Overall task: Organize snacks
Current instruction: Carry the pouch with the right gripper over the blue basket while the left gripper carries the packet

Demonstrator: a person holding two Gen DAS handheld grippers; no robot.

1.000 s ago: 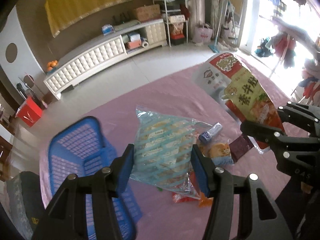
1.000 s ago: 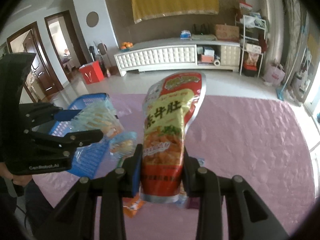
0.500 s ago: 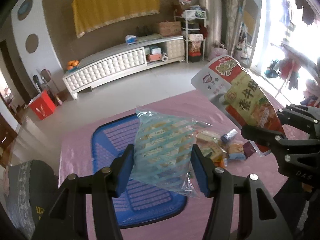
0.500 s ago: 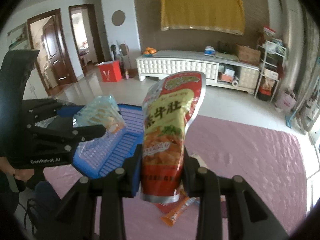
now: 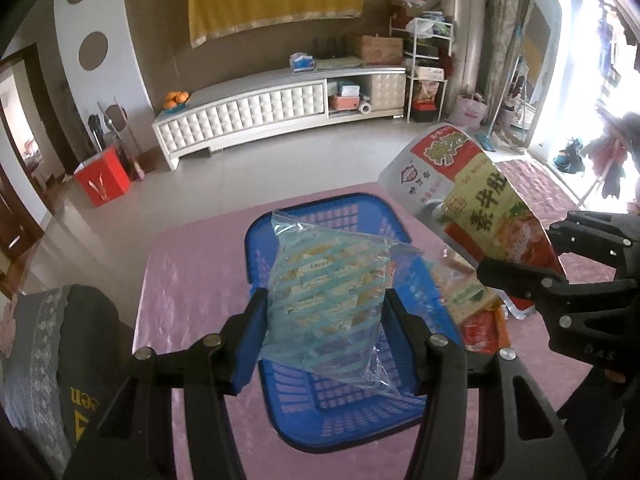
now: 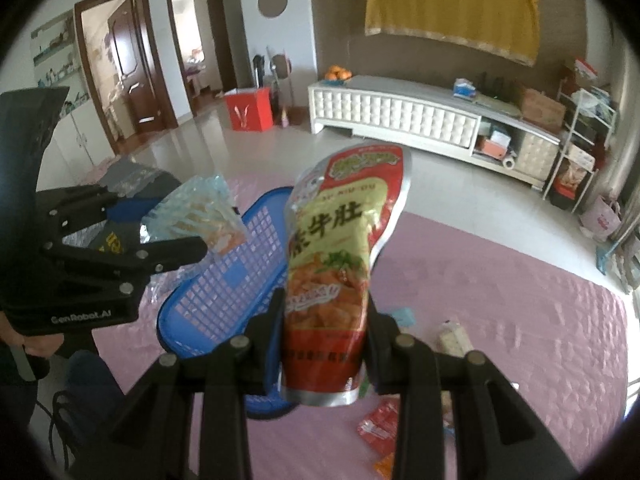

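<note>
Left wrist view: the left gripper pinches a clear blue-striped cracker bag right above the blue basket. The bag looks light, soft and crinkly; its lower edge is a good place to hold. The snacks beside the basket are partly hidden.

Right wrist view: the right gripper squeezes a red and yellow snack pouch upright, just beside the basket. It looks slippery. The small packets below are blurry.

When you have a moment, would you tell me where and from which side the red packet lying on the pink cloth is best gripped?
Take the red packet by its long edges, coming straight down from above. It lies flat on the pink cloth, so no side approach gets under it. Both tongs are busy: left holds the striped bag, right the red-and-yellow pouch.
</note>
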